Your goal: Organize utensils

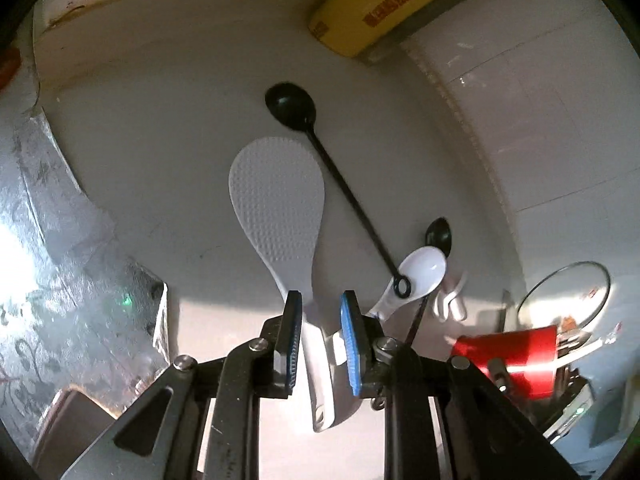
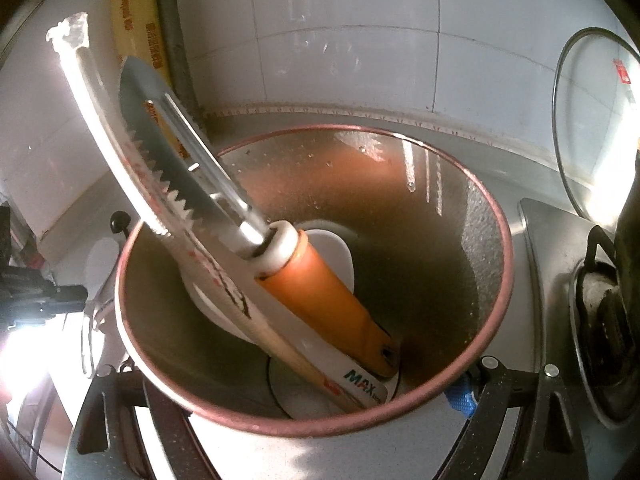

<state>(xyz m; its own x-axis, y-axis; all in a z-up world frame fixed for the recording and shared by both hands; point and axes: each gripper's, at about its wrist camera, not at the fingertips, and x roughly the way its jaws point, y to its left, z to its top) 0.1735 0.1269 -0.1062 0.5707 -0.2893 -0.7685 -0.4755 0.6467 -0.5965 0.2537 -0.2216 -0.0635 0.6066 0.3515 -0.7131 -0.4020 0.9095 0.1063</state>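
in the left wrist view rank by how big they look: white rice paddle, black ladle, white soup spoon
1. white rice paddle, though nearest the camera
2. black ladle, long and thin
3. white soup spoon, partly hidden behind the gripper

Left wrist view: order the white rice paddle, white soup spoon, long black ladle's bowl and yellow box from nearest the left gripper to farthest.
1. White rice paddle, handle between the fingers.
2. White soup spoon, right.
3. Black ladle's bowl, beyond the paddle.
4. Yellow box, top right.
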